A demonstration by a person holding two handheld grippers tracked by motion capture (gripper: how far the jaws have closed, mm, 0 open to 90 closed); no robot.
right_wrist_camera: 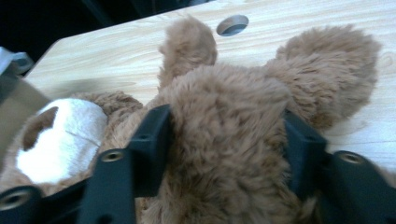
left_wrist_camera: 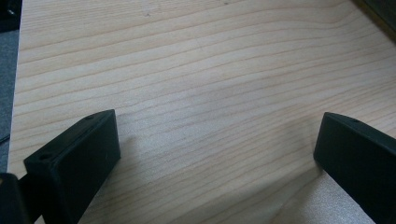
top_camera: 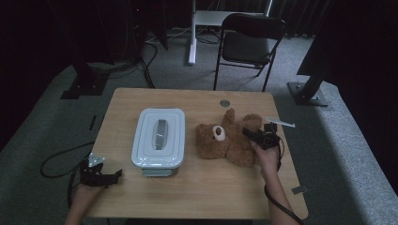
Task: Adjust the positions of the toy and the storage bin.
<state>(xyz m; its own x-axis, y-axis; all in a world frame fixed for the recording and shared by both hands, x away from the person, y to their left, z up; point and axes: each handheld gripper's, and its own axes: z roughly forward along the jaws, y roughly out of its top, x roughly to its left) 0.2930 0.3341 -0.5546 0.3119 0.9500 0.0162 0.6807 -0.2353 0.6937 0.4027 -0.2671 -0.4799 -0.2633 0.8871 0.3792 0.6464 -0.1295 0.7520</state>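
The right hand-held gripper (right_wrist_camera: 224, 140) is closing its jaws around the body of the teddy bear (top_camera: 230, 138) lying on the desk (top_camera: 211, 187) beside the lidded box (top_camera: 158, 138), and should be squeezing deep into the plush, while the left hand-held gripper (top_camera: 112, 174) is resting open.

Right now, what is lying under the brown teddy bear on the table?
The teddy bear lies flat, directly on the wooden table; bare wood shows all around it. Whether anything small is beneath it cannot be seen, because its body covers that spot.
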